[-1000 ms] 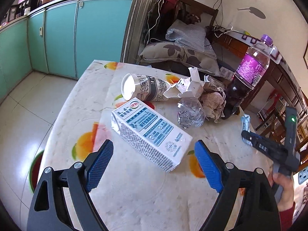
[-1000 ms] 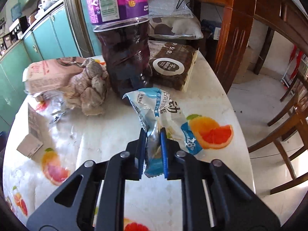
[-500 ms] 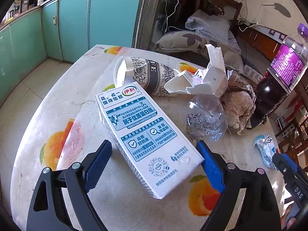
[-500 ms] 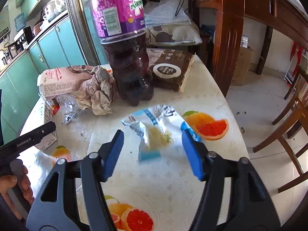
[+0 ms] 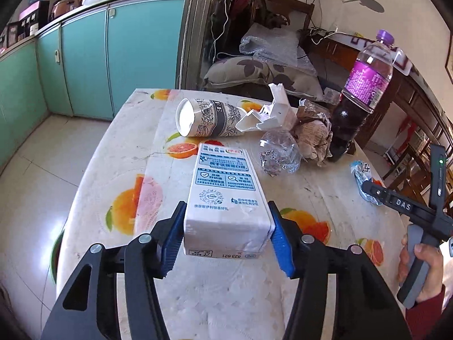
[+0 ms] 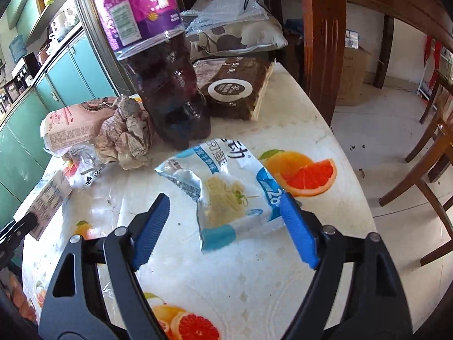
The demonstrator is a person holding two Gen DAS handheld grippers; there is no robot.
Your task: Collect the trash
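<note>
Milk carton (image 5: pixel 225 195) is clamped by the closing left gripper (image 5: pixel 226 233) on the bench (image 5: pixel 119 147). Only the right wrist view shows the right gripper (image 6: pixel 223 223) opening wide around the snack packet (image 6: pixel 226 195), plus a brown package (image 6: pixel 235 90) hidden behind the soda bottle (image 6: pixel 158 65).

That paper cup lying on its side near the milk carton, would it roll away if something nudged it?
Probably: the paper cup lies on its side on the smooth tablecloth, so it would likely roll, curving since it tapers. It looks empty, so likely light. Torn white packaging touching its base might stop it.

Left wrist: close, angled down over table (image 5: pixel 119 153), facing cabinets (image 5: pixel 85 62). Right wrist: close, angled down toward chairs (image 6: pixel 424 153) (shared: purple-labelled bottle (image 5: pixel 359 96), crumpled paper (image 6: pixel 124 133)).
</note>
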